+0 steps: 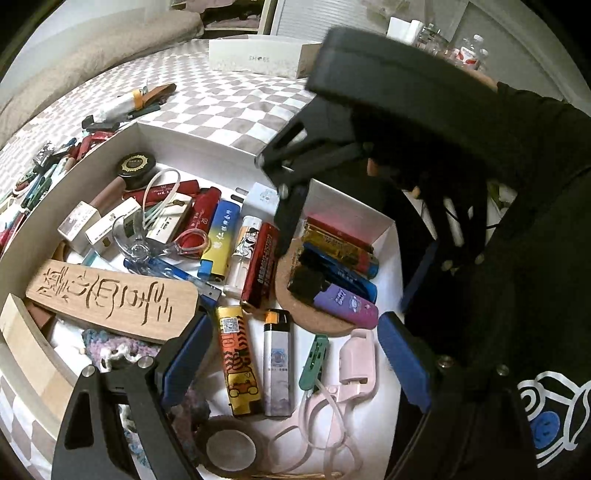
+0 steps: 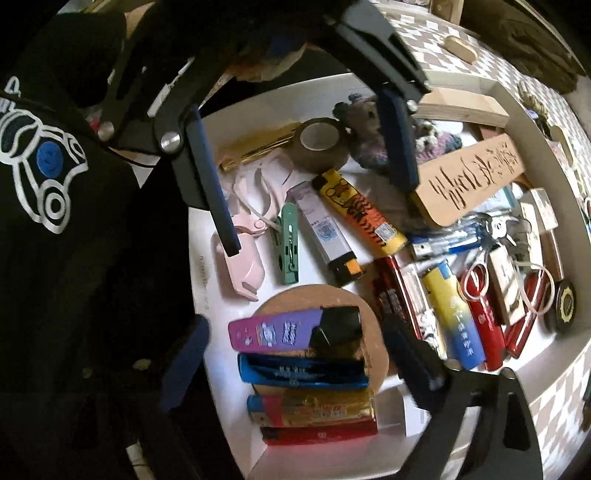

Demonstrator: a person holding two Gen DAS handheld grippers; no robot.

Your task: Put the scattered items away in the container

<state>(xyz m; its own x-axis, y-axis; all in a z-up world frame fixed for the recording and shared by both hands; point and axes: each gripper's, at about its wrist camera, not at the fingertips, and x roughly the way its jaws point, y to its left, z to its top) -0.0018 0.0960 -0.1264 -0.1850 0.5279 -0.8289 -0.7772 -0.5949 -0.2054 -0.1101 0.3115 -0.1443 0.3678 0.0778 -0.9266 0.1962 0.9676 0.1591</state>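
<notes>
Now both tools spread, gripping nothing: left tool [image 1: 295,343], right tool [image 2: 295,354] over white box [image 2: 369,85].

I count four lighters [image 2: 295,328] stacked on one cork coaster [image 2: 373,306], one green clip [image 2: 290,247], one tape roll [image 2: 319,142].

We record a bed covered in a taupe-and-white checkered sheet [image 1: 229,110]; a beige plush blanket [image 1: 96,48] along its far left edge; a white shoe box [image 1: 258,57] at its far edge; pale wall panels [image 1: 314,18] behind; dim indoor light.
</notes>
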